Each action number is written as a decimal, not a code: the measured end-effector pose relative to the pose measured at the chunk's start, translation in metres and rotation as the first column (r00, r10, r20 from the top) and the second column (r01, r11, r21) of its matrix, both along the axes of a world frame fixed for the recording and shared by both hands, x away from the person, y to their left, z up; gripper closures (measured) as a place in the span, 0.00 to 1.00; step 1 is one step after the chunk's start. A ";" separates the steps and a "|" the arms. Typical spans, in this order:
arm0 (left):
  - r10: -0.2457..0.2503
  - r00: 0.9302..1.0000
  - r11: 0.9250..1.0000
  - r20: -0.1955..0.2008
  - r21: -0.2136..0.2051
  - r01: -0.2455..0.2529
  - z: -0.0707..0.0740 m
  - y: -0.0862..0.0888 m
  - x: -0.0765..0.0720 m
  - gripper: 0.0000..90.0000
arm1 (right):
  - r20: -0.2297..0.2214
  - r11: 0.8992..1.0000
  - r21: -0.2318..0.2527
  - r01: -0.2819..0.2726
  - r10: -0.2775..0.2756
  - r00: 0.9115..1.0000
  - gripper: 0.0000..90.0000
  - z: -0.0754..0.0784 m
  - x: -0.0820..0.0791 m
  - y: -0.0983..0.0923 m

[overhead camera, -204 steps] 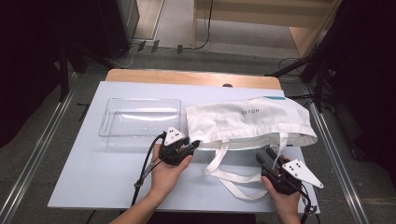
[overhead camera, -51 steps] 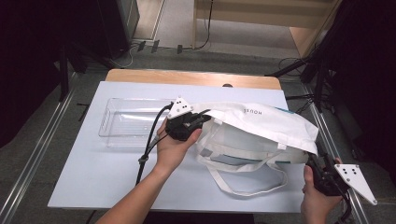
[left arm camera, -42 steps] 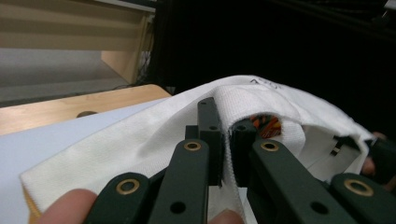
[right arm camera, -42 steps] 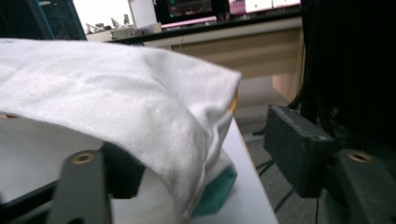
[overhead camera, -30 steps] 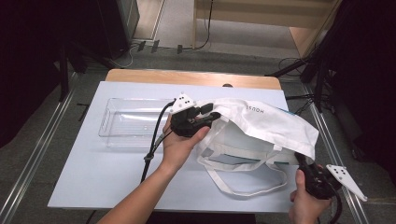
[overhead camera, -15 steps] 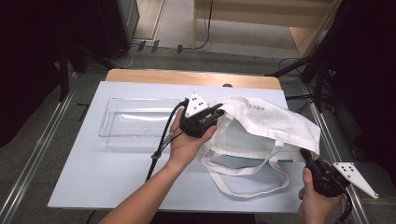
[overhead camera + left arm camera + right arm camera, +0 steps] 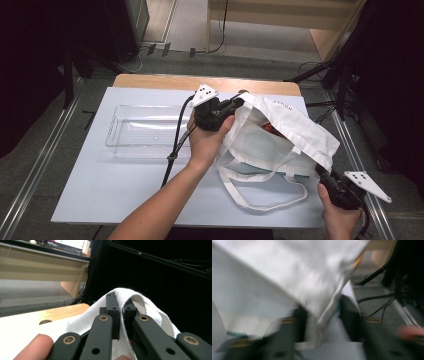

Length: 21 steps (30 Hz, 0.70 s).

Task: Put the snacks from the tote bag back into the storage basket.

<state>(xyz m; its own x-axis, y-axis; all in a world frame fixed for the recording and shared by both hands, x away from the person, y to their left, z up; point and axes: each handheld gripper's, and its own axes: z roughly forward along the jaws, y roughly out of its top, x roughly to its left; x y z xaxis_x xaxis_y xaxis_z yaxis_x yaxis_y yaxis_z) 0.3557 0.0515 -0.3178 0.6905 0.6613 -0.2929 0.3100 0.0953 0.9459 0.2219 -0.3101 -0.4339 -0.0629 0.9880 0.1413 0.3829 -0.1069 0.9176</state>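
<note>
Left tongs (image 7: 234, 104) clenched on the bag's rim (image 7: 120, 293); right tongs (image 7: 324, 176), blurred, cannot be judged. Cloth could slip free if tugged.

Left claw (image 7: 239, 103), upper centre: black, brass rivets on its links (image 7: 103, 318), dotted grey plate (image 7: 204, 93), black cable (image 7: 176, 146). Right claw (image 7: 321, 172), lower right: black, matching plate (image 7: 368, 183). Both forearms are unsleeved
</note>
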 end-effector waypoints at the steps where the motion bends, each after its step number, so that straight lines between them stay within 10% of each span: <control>1: 0.002 1.000 1.000 0.002 0.006 -0.002 0.000 0.000 0.000 0.99 | 0.030 1.000 0.007 0.026 -0.026 0.999 0.46 0.005 -0.005 -0.001; 5: -0.006 1.000 1.000 0.002 0.005 0.006 -0.002 -0.001 -0.001 0.99 | 0.162 0.991 -0.100 0.089 -0.072 0.984 0.42 0.029 -0.019 0.008; 13: -0.025 1.000 1.000 -0.006 0.012 0.025 -0.006 -0.008 -0.003 0.98 | 0.201 0.951 -0.306 0.043 0.020 0.979 0.45 0.035 -0.002 0.050; 21: -0.043 0.999 0.999 0.015 0.030 0.042 -0.011 -0.008 -0.003 0.97 | 0.275 0.946 -0.322 0.044 0.049 0.960 0.98 0.056 0.007 0.039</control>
<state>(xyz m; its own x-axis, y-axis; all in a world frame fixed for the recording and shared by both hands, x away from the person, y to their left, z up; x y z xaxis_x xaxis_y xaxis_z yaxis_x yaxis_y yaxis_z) 0.3532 0.0435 -0.3284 0.7223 0.6397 -0.2628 0.2987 0.0541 0.9528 0.2287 -0.2708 -0.3780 -0.0563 0.9766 -0.2073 0.1095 0.2124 0.9710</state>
